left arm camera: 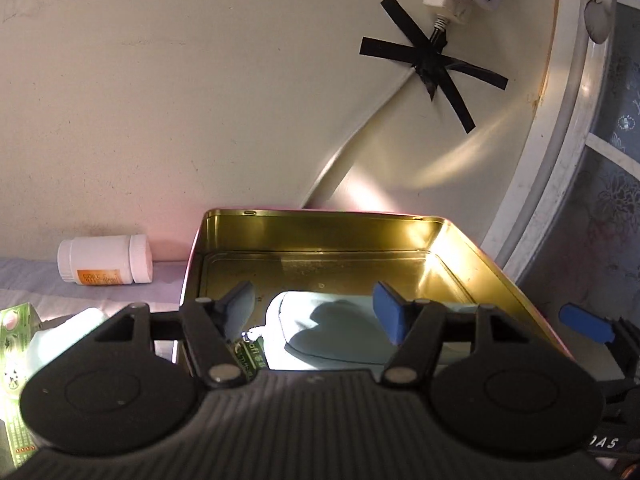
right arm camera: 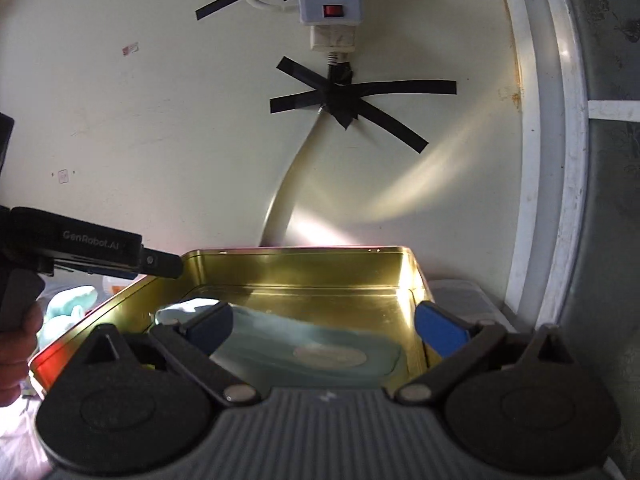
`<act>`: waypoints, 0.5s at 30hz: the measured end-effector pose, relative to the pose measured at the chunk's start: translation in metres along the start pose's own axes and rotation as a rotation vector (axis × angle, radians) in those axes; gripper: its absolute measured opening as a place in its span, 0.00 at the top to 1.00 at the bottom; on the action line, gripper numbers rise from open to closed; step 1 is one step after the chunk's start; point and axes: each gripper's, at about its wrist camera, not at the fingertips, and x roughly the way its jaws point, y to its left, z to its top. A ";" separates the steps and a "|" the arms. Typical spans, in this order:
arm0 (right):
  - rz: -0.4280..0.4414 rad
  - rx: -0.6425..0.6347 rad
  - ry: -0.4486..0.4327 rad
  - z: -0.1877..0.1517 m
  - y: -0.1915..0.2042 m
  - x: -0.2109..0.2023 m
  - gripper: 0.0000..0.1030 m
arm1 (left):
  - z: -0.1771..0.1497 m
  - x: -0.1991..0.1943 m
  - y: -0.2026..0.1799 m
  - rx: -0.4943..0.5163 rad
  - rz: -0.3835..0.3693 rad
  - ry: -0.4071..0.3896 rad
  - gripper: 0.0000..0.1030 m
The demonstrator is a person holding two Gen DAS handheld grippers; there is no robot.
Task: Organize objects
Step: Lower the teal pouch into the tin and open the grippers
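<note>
A gold metal tin stands open against the wall; it also shows in the right wrist view. A pale teal packet lies on its floor, seen too in the right wrist view. My left gripper is open above the tin, over the packet, holding nothing. My right gripper is open over the tin's near right part, empty. One of its blue fingertips shows at the tin's right side in the left wrist view. The left gripper's body shows at the left in the right wrist view.
A white pill bottle lies on its side by the wall, left of the tin. A green box and a pale packet sit at the near left. A power strip and taped cable hang on the wall.
</note>
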 end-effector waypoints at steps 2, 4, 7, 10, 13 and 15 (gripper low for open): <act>0.011 0.020 -0.002 -0.003 -0.002 -0.005 0.05 | -0.003 -0.008 -0.005 0.032 0.020 -0.008 0.34; 0.013 0.019 -0.025 -0.002 -0.001 -0.016 0.05 | -0.007 -0.018 -0.011 0.076 0.054 0.005 0.34; 0.022 0.031 -0.063 0.002 0.005 -0.036 0.05 | -0.016 -0.037 -0.020 0.143 0.089 0.012 0.34; 0.011 0.052 -0.095 0.000 0.017 -0.057 0.05 | -0.030 -0.069 -0.029 0.224 0.106 -0.027 0.34; -0.003 0.090 -0.127 -0.011 0.030 -0.081 0.05 | -0.041 -0.096 -0.031 0.244 0.096 -0.041 0.33; -0.021 0.124 -0.158 -0.020 0.039 -0.098 0.05 | -0.049 -0.110 -0.027 0.224 0.076 -0.027 0.33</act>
